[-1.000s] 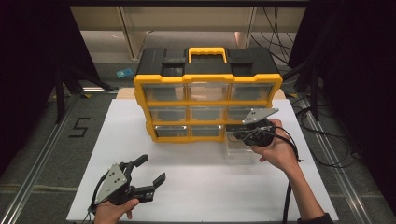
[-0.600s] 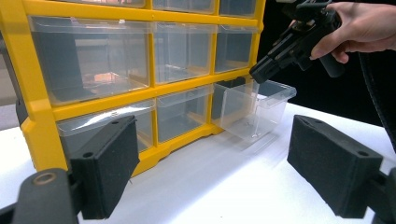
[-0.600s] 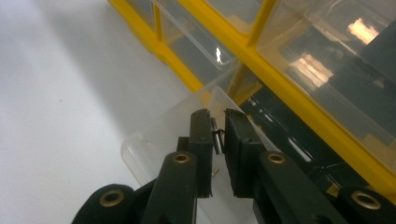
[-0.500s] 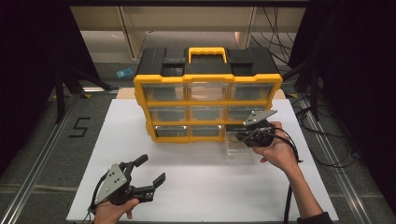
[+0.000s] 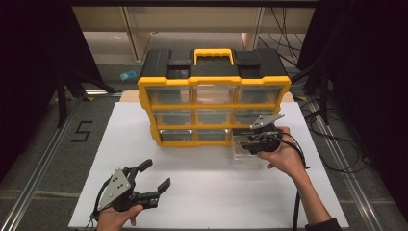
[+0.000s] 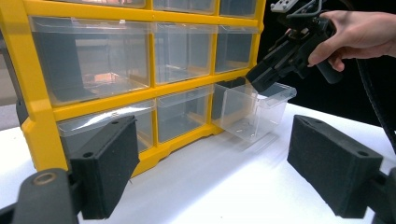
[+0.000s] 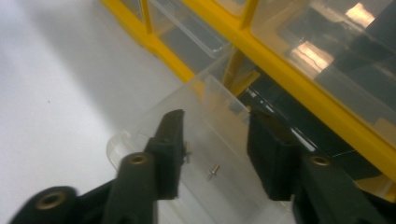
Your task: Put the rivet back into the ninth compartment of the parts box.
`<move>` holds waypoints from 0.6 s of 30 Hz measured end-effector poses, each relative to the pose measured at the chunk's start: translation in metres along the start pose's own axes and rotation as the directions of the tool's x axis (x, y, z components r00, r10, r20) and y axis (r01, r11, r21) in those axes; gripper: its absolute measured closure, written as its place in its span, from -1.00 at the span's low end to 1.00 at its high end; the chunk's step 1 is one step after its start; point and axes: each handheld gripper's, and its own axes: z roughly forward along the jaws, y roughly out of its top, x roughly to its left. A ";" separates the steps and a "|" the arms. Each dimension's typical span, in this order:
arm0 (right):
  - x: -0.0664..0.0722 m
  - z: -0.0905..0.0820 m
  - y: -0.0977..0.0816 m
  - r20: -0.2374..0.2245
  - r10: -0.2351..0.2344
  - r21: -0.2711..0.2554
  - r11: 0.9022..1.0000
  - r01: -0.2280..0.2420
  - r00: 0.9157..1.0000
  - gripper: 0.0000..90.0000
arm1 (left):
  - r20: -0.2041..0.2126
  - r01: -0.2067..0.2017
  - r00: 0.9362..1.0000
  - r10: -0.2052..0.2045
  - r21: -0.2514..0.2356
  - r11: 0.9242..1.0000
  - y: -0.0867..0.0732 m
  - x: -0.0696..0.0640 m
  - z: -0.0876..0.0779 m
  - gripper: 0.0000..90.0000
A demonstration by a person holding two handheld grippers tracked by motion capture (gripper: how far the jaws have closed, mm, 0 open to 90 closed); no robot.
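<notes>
Since the clear drawer is pulled half out of the yellow organizer's bottom right slot, small screws on its floor, my right tongs, just spreading, hang unclenched over it, left tongs released above the desk; emptying or closing remains, I judge.

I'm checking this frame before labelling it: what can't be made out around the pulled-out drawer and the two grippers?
- Clear drawer: in the high view the right gripper and hand cover most of it.
- Small metal parts in the drawer: too small and blurred in the right gripper view to identify.
- Organizer: upper rows cut off by the top edge of the left gripper view.
- Left gripper: open over the white table; its cable leaves the bottom edge.
</notes>
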 end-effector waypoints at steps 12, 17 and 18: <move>0.014 -0.006 0.007 0.003 0.027 -0.082 0.996 -0.026 1.000 -0.14 | -0.001 0.001 1.000 -0.001 0.001 1.000 0.000 0.000 0.000 -0.65; 0.018 -0.013 0.008 -0.016 0.019 -0.095 0.995 -0.021 1.000 -0.21 | -0.001 0.002 1.000 -0.002 0.001 1.000 0.000 0.000 0.000 -0.65; 0.019 -0.015 0.008 -0.017 0.012 -0.106 0.994 -0.013 1.000 -0.22 | -0.001 0.000 1.000 0.000 0.001 1.000 0.000 0.000 0.000 -0.65</move>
